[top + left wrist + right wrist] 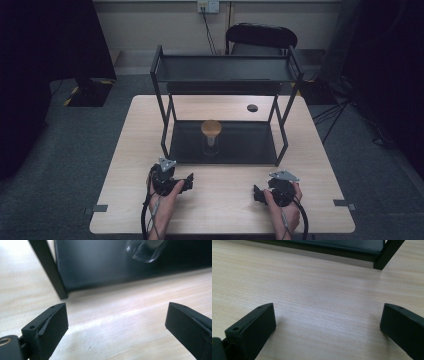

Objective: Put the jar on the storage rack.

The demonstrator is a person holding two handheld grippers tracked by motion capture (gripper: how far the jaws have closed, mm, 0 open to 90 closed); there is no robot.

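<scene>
Holding one gripper in each hand, I count two of them on the table (125,165): my left gripper (189,181) sits low near the front left leg of the rack, my right gripper (256,194) well apart from it toward the front right. Both stand wide apart at the jaws with nothing between them; in the left gripper view (117,322) and the right gripper view (328,326) I see bare wood in each gap. I have hold of nothing.

One black rack (165,75) stands on the table, with two shelves, an upper and a lower. On the lower shelf stands one clear glass jar (211,144), upright, capped by one round brown lid (211,128). It lies beyond my left gripper, nearer to it than to the right, and its glass base (145,251) shows at the top of the left gripper view.

One chair (260,37) stands behind the table.
</scene>
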